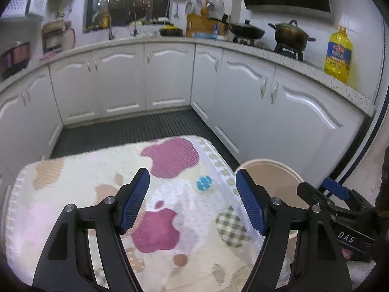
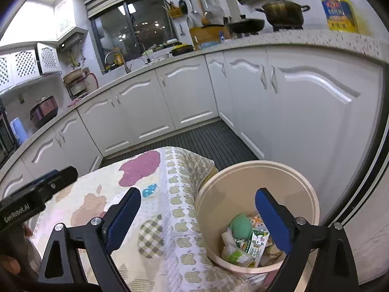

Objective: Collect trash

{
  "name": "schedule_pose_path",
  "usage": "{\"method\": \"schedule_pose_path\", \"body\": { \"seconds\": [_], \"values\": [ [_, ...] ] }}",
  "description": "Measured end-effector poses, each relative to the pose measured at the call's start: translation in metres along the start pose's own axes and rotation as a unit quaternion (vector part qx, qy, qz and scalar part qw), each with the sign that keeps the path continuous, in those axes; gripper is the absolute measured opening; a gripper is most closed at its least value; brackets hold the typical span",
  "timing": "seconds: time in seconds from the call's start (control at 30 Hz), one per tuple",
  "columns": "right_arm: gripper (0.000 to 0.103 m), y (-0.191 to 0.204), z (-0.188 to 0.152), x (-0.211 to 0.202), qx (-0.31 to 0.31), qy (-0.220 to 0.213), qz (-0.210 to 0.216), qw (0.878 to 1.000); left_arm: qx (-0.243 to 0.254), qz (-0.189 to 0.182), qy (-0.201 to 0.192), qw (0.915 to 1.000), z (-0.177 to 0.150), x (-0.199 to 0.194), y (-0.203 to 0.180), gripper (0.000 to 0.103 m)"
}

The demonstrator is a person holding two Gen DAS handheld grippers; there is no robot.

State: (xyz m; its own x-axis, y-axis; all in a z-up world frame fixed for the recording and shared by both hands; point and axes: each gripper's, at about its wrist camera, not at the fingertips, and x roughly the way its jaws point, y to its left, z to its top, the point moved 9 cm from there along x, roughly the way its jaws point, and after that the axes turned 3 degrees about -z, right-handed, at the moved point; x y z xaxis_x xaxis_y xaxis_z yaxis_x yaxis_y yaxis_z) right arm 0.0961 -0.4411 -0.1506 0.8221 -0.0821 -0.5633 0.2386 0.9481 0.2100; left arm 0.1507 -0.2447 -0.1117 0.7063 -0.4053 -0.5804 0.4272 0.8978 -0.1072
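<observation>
Two black grippers with blue ribbed pads fill the foreground of a home kitchen, both held above a surface draped in a patterned cloth [image 1: 102,175]. On the left gripper [image 1: 192,199] the jaws are spread apart with nothing between them, and they hover over the cloth, which is cream with purple apple shapes, tan patches and checked patches. A small blue dotted spot [image 1: 204,183] marks the cloth just beyond the left gripper's fingertips.

Beside the cloth's right edge stands a round cream bin [image 2: 313,194]. The right gripper [image 2: 197,215] hangs with its jaws spread wide and empty, one finger over the cloth and the other over the bin's mouth. Inside the bin lies the collected trash [image 2: 245,241]: a green rounded lump, crumpled white wrappers and printed green-and-white packaging, piled at the bottom.

Beyond the cloth runs a dark ribbed floor mat [image 1: 136,126], bordered by white cabinets [image 1: 167,77] that wrap around it under a speckled countertop. On the countertop to the right of the bin stand a yellow oil bottle [image 1: 338,53], a brown lidded pot [image 1: 290,35] and a black wok [image 1: 246,31]. Farthest away, utensils hang beside a dark window [image 1: 128,0].
</observation>
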Motion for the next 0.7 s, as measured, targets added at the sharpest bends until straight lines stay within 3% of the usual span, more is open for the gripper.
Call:
{"method": "schedule_pose_path", "body": {
  "seconds": [0.57,0.7],
  "values": [
    [0.1,0.019,0.012,-0.021,-0.006,-0.034,-0.01,0.999,-0.01,-0.005,-0.039,0.9992,0.013,-0.029,0.004,0.073],
    [0.1,0.024,0.017,-0.025,-0.014,-0.041,-0.01,0.999,-0.01,0.014,-0.051,0.9986,0.018,-0.037,0.005,0.073]
  ]
}}
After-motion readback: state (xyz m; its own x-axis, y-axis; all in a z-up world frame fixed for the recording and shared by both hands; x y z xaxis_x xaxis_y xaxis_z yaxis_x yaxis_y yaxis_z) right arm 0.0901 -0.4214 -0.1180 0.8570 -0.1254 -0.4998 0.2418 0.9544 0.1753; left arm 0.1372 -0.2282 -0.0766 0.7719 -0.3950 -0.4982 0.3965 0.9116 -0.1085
